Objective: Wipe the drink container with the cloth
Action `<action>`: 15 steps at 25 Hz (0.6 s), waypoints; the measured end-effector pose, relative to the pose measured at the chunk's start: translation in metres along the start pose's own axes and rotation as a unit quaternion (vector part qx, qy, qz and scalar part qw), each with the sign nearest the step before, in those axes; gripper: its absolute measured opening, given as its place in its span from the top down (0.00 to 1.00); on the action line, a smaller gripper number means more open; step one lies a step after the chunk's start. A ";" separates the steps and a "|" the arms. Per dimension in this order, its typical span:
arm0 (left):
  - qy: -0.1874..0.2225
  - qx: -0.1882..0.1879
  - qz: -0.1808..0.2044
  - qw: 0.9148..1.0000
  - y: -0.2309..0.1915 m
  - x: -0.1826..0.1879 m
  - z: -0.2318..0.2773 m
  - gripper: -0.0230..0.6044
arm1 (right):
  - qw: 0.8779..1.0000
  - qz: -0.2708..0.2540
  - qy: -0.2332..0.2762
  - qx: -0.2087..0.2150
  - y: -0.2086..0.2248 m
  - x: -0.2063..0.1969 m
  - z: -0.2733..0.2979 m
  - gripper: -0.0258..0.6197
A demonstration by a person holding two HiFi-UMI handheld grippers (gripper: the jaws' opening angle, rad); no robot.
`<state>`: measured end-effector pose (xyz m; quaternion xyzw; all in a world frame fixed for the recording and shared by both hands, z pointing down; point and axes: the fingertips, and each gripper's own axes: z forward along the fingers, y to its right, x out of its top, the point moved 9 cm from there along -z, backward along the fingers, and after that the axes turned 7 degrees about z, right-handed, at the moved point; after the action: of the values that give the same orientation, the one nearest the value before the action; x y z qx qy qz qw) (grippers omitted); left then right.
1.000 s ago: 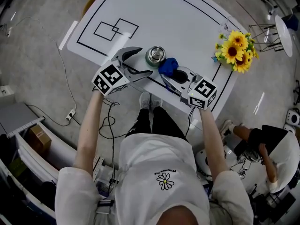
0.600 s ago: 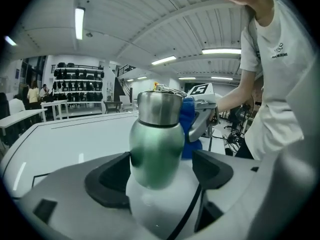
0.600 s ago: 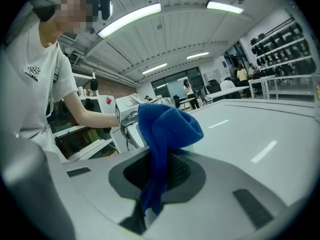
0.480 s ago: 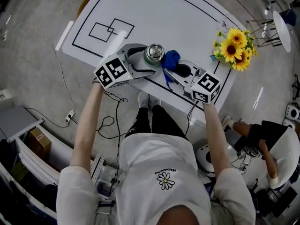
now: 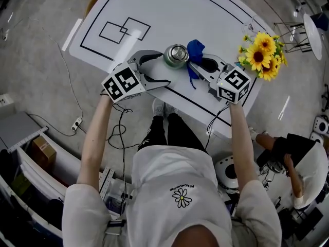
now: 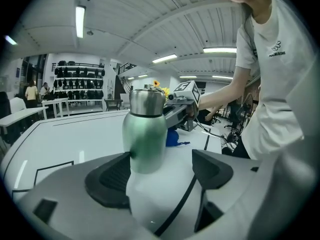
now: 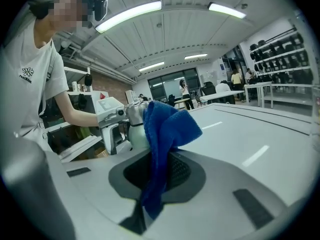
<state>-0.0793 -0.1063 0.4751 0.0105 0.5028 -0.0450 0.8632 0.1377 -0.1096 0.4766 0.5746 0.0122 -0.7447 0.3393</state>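
Note:
A drink flask point(image 5: 176, 55) with a green body and a steel cap stands upright on the white table point(image 5: 216, 19). My left gripper point(image 5: 163, 68) is open, and its jaws reach toward the flask from the left. In the left gripper view the flask point(image 6: 145, 134) stands between the jaws, close against the left pad point(image 6: 112, 176) and apart from the right one. My right gripper point(image 5: 199, 63) is shut on a blue cloth point(image 5: 195, 49), which lies against the flask's right side. In the right gripper view the cloth point(image 7: 167, 129) hangs from the jaws and hides most of the flask point(image 7: 134, 126).
A bunch of sunflowers point(image 5: 261, 53) stands at the table's right edge, close behind my right hand. Black lines and two overlapping squares point(image 5: 123, 31) are drawn on the tabletop. Another person point(image 5: 293, 158) sits at the lower right. Cables point(image 5: 121, 133) lie on the floor below the table's front edge.
My left gripper has come in from the left, so its open jaws now flank the flask. My right gripper has carried the cloth up along the flask's right side.

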 end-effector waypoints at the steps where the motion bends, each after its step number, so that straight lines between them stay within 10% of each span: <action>1: -0.002 -0.001 0.000 1.000 0.001 0.000 0.000 0.37 | 1.000 -0.003 -0.001 0.000 0.003 0.001 0.001 0.90; 15: 0.001 0.010 -0.006 1.000 0.011 -0.003 -0.002 0.37 | 0.998 -0.030 0.012 -0.049 -0.046 -0.008 -0.007 0.90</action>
<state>-0.0816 -0.0953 0.4762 0.0161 0.5029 -0.0550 0.8624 0.1209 -0.0669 0.4641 0.5652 0.0697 -0.7462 0.3447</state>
